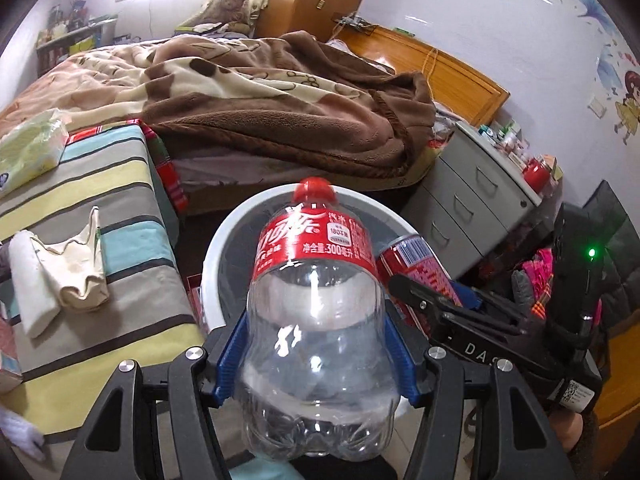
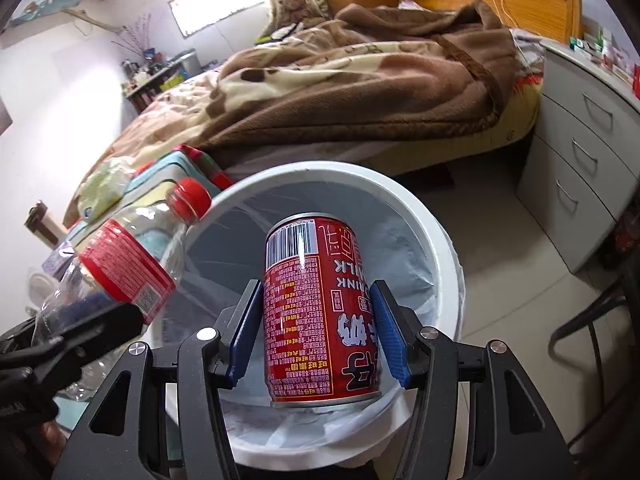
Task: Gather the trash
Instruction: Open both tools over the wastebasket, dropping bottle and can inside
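Bedroom: bin (image 2: 448, 240) under gripped can (image 2: 320, 312), bottle (image 1: 316, 320).

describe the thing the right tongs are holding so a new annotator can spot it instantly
Find the white trash bin with its plastic liner, on the floor by the bed. Right over its opening the right tongs clamp a red milk drink can between blue pads. Unlike the clear, red-capped Coca-Cola bottle beside it, it is opaque metal, printed all over, with a barcode at its far end.
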The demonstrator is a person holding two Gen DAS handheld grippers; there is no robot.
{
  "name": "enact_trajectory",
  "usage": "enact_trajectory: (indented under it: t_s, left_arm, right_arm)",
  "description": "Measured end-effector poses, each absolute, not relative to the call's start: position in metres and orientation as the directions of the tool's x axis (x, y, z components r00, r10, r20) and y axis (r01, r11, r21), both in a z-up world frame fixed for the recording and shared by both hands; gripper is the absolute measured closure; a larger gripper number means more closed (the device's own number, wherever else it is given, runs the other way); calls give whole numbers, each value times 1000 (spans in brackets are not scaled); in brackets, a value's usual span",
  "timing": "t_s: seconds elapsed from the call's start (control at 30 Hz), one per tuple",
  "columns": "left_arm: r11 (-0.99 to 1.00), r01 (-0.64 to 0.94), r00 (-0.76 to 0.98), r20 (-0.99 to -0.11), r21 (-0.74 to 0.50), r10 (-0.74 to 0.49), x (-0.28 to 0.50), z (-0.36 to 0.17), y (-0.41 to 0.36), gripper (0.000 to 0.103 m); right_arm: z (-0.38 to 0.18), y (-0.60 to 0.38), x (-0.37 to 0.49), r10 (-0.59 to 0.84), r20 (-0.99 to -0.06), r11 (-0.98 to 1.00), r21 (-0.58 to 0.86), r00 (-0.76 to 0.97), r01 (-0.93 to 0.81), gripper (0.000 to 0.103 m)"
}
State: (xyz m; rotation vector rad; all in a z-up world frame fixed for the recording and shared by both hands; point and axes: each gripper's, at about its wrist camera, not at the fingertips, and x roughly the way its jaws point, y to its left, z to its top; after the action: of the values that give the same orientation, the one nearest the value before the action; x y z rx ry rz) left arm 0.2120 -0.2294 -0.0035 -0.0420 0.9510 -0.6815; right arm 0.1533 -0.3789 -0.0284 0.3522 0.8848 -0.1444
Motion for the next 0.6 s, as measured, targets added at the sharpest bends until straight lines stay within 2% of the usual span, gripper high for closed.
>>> enact_trajectory:
  t_s: [0.2,0.23,0.3,0.6]
  left_arm:
    - [784,531,398,-723,-321,-565,217,-3,-233,35]
    - [783,528,397,-721,-328,-569,217,-3,-232,35]
    - [786,528,409,-715,-322,-568,216,0,-229,34]
    - [827,480,465,-714,-294,-524,207,11,-199,33]
  right_arm:
    - [-32,-380,154,9,-785,930,234,619,284,45]
    - [-32,-381,154,12,-783,928,240,622,285,37]
    - [-31,-382,153,21,-774,924,257,633,284,30]
    - [-13,-367,149,28,-739,929,268,673,256,30]
